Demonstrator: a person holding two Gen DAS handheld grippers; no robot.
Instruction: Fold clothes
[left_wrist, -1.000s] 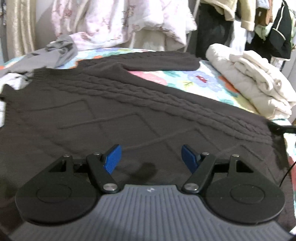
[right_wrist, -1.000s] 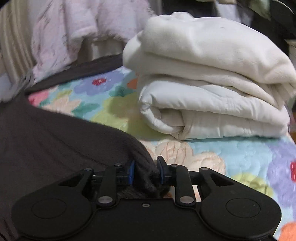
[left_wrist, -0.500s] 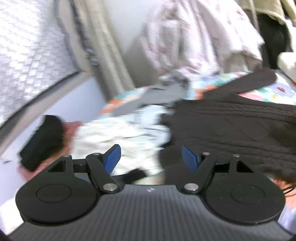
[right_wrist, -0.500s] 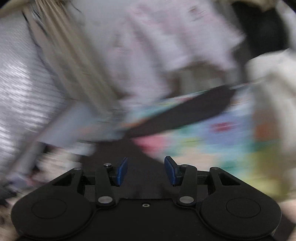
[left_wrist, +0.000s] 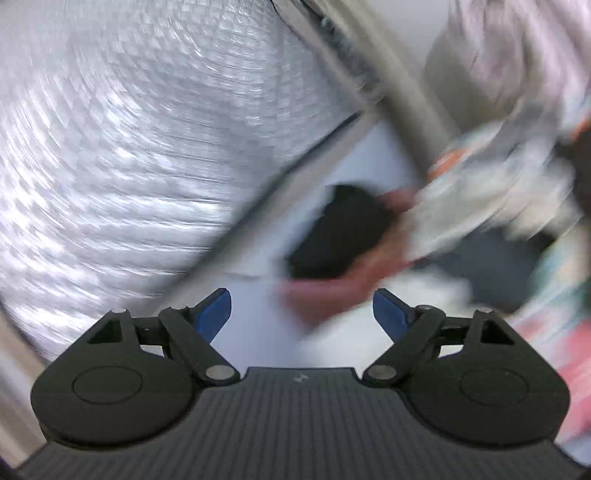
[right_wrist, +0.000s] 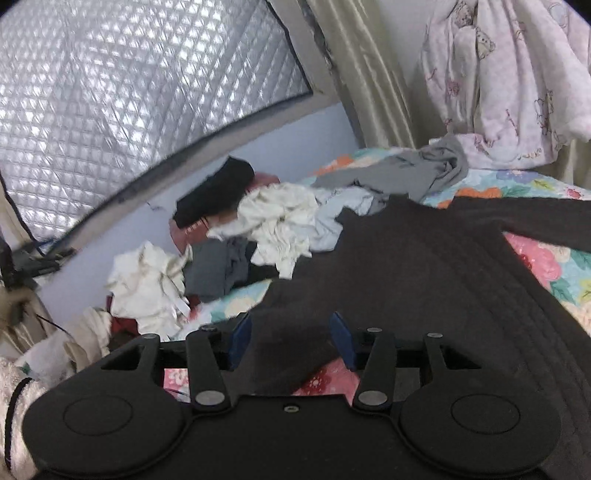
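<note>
On the floral bedspread (right_wrist: 535, 258), the brown sweater (right_wrist: 424, 266) stretches right; both grippers' jaws gape, empty.

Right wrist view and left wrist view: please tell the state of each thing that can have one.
Right gripper: open, a sweater corner lies between its fingers.
Left gripper: open, empty.
Brown sweater: spread on the bed, partly folded.
White and grey clothes: crumpled, unfolded.
Floral bedspread: partly covered.

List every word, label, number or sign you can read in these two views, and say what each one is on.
No readable text in either view.
A small pale mark on the left claw's ribbed housing: a logo, no letters.
Prints on the pink hanging cloth and the flowered bedspread: pictures only.
Left view: too blurred elsewhere.
</note>
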